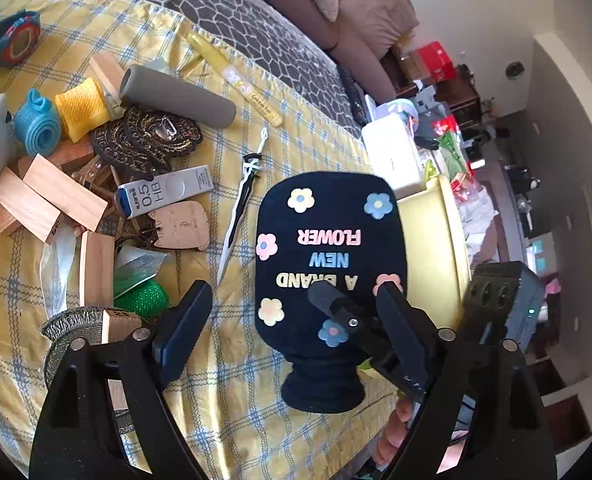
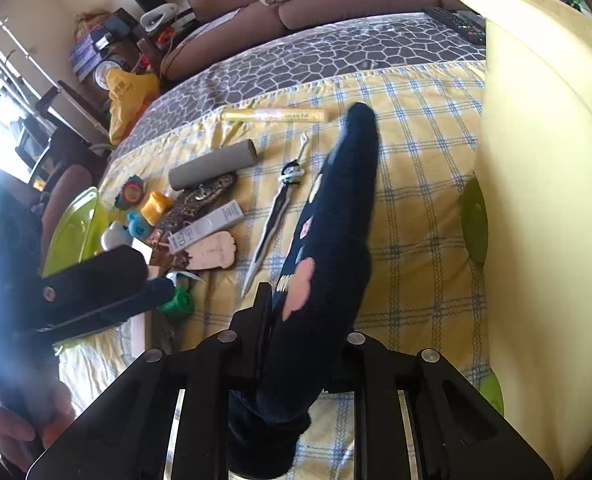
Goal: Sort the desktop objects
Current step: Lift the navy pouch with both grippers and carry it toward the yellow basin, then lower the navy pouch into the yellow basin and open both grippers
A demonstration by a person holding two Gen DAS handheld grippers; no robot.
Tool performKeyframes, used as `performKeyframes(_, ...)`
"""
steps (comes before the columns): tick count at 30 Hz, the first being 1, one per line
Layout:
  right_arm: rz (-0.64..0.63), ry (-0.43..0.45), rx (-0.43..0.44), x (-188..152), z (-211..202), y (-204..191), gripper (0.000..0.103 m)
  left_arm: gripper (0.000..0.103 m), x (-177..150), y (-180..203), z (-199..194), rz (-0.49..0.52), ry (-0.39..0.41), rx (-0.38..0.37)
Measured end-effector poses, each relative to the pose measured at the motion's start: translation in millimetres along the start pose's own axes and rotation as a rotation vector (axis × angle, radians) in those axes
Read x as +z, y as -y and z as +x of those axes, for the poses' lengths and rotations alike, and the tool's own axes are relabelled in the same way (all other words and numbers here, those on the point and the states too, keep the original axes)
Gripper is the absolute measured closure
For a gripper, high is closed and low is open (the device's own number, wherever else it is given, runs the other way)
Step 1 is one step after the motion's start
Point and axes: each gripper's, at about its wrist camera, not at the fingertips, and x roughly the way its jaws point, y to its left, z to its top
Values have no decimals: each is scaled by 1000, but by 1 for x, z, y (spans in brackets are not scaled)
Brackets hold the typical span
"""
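Observation:
A black fabric pouch [image 1: 328, 216] with pastel flowers and the words "A BRAND NEW FLOWER" hangs above the yellow checked cloth [image 1: 231, 392]. My right gripper [image 2: 304, 312] is shut on its lower part. In the right wrist view the pouch [image 2: 336, 208] is seen edge-on. One right gripper finger [image 1: 334, 306] lies across the pouch's face in the left wrist view. My left gripper [image 1: 293, 292] stands open around the pouch's lower half. Its left finger [image 1: 187, 320] is well clear of the fabric, and its right finger sits at the pouch's edge.
A pale yellow bin [image 1: 436, 240] stands just right of the pouch, its wall [image 2: 536, 160] close by. Left lie a toy sword [image 1: 239, 200], lead case [image 1: 163, 194], grey foam roll [image 1: 175, 96], yellow tube [image 1: 235, 76], wooden blocks [image 1: 47, 200], spools and a watch [image 1: 11, 40].

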Motion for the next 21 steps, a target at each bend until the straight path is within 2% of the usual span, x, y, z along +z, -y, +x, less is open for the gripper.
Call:
performKeyframes(2, 15, 12, 37, 1, -4, 0, 88, 13, 0, -5, 3, -21, -8, -2)
performKeyframes(7, 124, 12, 216, 6, -11, 4, 89, 12, -1, -7, 2, -31, -2, -30)
performKeyframes(10, 185, 31, 306, 9, -20, 6, 89, 13, -1, -9, -1, -58, 6, -82)
performKeyframes(11, 201, 41, 330, 10, -23, 7, 89, 17, -1, -9, -3, -64, 13, -110)
performKeyframes(14, 208, 70, 370, 15, -36, 6, 89, 46, -2, -2, -15, -70, 49, -233)
performKeyframes(17, 194, 102, 395, 18, -50, 0, 88, 53, -1, 11, -29, -37, 94, -248)
performKeyframes(20, 142, 150, 385, 23, -71, -8, 88, 69, 1, 17, -36, -36, 115, -282)
performKeyframes(21, 129, 162, 380, 24, -77, -10, 88, 71, 1, 19, -37, -38, 118, -297)
